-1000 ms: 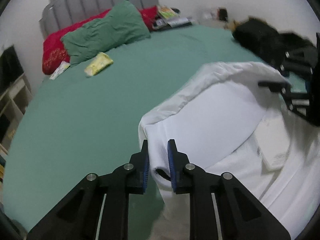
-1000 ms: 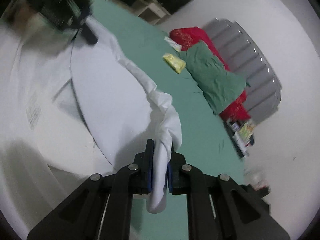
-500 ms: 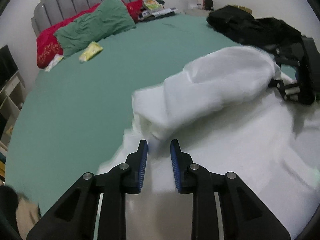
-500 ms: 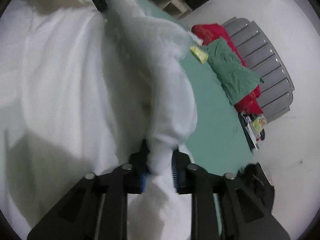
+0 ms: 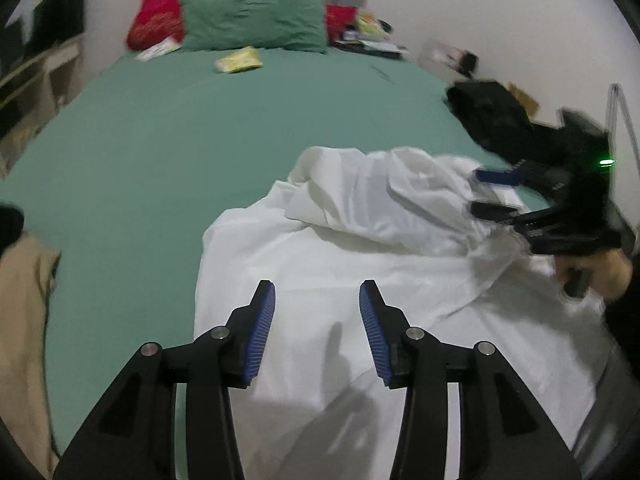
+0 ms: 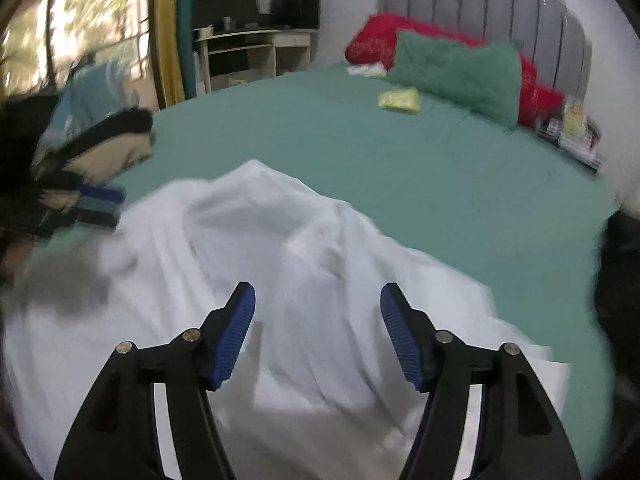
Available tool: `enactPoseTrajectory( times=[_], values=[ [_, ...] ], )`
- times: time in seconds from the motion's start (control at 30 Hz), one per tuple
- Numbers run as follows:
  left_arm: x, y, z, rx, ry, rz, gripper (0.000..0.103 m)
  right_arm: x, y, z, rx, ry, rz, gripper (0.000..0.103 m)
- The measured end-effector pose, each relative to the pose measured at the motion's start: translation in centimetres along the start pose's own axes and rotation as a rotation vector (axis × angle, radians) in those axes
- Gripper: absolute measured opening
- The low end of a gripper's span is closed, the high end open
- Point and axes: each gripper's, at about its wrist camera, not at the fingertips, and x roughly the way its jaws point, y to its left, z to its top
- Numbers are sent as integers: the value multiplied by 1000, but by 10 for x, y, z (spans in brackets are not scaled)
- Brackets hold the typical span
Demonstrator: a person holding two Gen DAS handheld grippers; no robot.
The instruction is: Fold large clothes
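A large white garment (image 5: pixel 360 264) lies rumpled on the green bed sheet (image 5: pixel 180 140), its far part folded back over the near part. It also shows in the right wrist view (image 6: pixel 280 248). My left gripper (image 5: pixel 317 300) is open and empty just above the garment's near edge. My right gripper (image 6: pixel 318 300) is open and empty above the garment. The right gripper also shows at the right of the left wrist view (image 5: pixel 496 192), beside the folded-over cloth. The left gripper shows blurred at the left of the right wrist view (image 6: pixel 100 204).
A green pillow (image 5: pixel 252 20) and a red pillow (image 5: pixel 160 12) lie at the headboard, with a yellow packet (image 5: pixel 239 60) in front. Black clothing (image 5: pixel 492 112) lies at the bed's right edge. A beige garment (image 5: pixel 24 320) lies at the left. A desk (image 6: pixel 248 52) stands beyond the bed.
Both grippers let go of the white garment and opened wide. The cloth they held dropped onto the rest of the garment. Both grippers drew back toward the near edge.
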Motion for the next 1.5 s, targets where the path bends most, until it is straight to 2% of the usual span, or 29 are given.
enactPoseTrajectory(
  times=[0.03,0.07,0.1,0.17,0.27,0.4,0.53,0.63,0.7,0.73,0.77,0.8,0.83,0.9,0.93,1.0,1.03,1.1,1.23,1.4,1.5],
  values=[
    [-1,1,0,-22,-4,-1,47,20,-1,4,49,36,28,46],
    [-2,0,0,-33,-8,-4,47,29,3,-1,80,68,48,5],
    [-2,0,0,-39,-11,-7,47,38,4,-5,115,109,54,2],
    [-5,-3,0,-45,-13,-14,47,30,13,-10,120,93,75,2],
    [-3,-5,3,-51,-19,-29,47,1,34,-17,60,77,87,2],
    [8,-18,11,-59,-21,-43,47,-36,60,-50,26,114,101,2],
    [33,-41,23,-52,-16,-59,47,-41,66,-80,44,175,137,3],
    [63,-56,29,-21,35,-38,47,-42,58,-86,61,199,99,6],
    [79,-62,30,9,77,3,47,-54,51,-76,85,126,119,11],
    [85,-64,30,23,89,17,47,-64,46,-68,92,68,129,20],
    [86,-66,30,31,90,22,48,-69,42,-62,99,27,132,39],
    [87,-66,30,41,88,22,48,-72,39,-55,109,-11,133,53],
    [87,-67,29,52,88,23,48,-70,32,-48,126,-53,128,76],
    [81,-63,29,39,79,45,48,-54,22,-44,159,-63,108,78],
    [74,-60,30,18,64,44,48,-43,18,-46,192,-30,107,78],
    [56,-50,28,-11,32,19,48,-8,10,-51,278,110,133,78],
    [51,-48,27,-8,28,25,48,-2,10,-57,288,143,137,79],
    [42,-42,20,-2,33,52,48,-11,24,-59,224,129,94,78],
    [16,-19,-3,-64,60,74,48,-30,39,-67,200,165,87,78],
    [-42,4,-35,-136,21,112,48,-86,34,-85,259,150,38,78],
    [-77,21,-60,-178,2,136,53,-121,27,-97,293,140,-15,78]
  ],
)
